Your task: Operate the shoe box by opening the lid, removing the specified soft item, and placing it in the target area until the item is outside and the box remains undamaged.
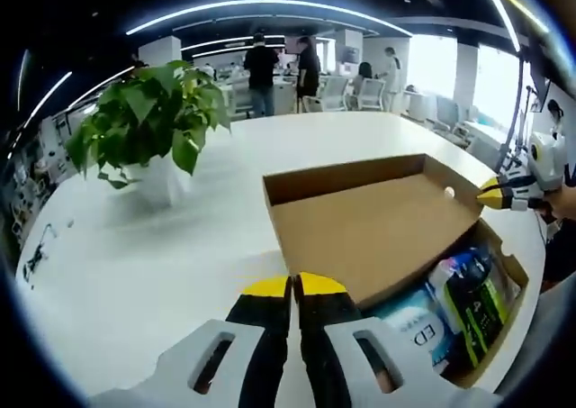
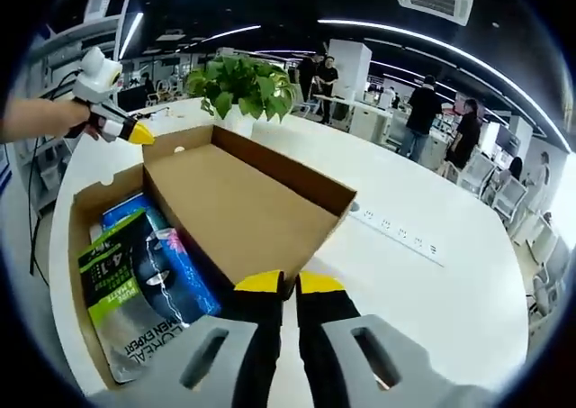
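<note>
An open cardboard shoe box [image 1: 513,268] [image 2: 76,214] stands on the white table. Its lid [image 1: 378,232] [image 2: 238,205] is swung back and lies nearly level, inner side up. Inside the box are soft packets: a black and green one [image 1: 475,304] [image 2: 117,291] and blue and white ones [image 1: 416,322] [image 2: 180,268]. My left gripper [image 1: 293,286] [image 2: 139,135] is shut on one corner of the lid. The right gripper [image 2: 288,282] [image 1: 493,194] is shut on the lid's other corner. A hand holds each gripper.
A potted green plant [image 1: 148,111] [image 2: 241,84] stands on the round white table [image 1: 135,264] beyond the lid. A white power strip [image 2: 396,230] lies on the table to the right. A small dark thing [image 1: 36,257] lies near the table's left edge. People stand by desks far behind.
</note>
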The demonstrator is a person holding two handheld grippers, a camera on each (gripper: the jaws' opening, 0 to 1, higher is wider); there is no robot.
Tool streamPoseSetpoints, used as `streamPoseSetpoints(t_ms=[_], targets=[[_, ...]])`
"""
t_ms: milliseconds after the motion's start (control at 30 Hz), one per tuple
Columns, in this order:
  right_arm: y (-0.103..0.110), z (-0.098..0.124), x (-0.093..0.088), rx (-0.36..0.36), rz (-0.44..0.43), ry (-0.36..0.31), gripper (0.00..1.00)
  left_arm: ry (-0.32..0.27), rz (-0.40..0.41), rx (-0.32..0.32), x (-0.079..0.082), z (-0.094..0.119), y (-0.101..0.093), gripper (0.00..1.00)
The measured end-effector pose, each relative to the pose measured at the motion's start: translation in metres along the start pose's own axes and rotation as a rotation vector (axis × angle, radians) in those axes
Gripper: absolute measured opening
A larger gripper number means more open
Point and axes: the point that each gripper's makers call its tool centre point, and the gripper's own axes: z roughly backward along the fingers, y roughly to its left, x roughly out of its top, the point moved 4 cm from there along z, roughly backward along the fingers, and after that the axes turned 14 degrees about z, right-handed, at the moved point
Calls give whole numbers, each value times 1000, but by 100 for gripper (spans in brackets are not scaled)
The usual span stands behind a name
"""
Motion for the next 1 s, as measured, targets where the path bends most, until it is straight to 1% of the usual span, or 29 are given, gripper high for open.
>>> streamPoseSetpoints(t_ms=[267, 400, 1000], targets=[[-1, -4, -2, 8, -14, 6, 4, 7, 0, 3, 0, -6, 3, 0], [-3, -6, -3, 13, -57, 8, 4, 12, 12, 8, 1, -9, 4, 0], [-5, -12, -6, 22, -141, 12, 4, 21, 51, 26, -1, -18, 9, 0]])
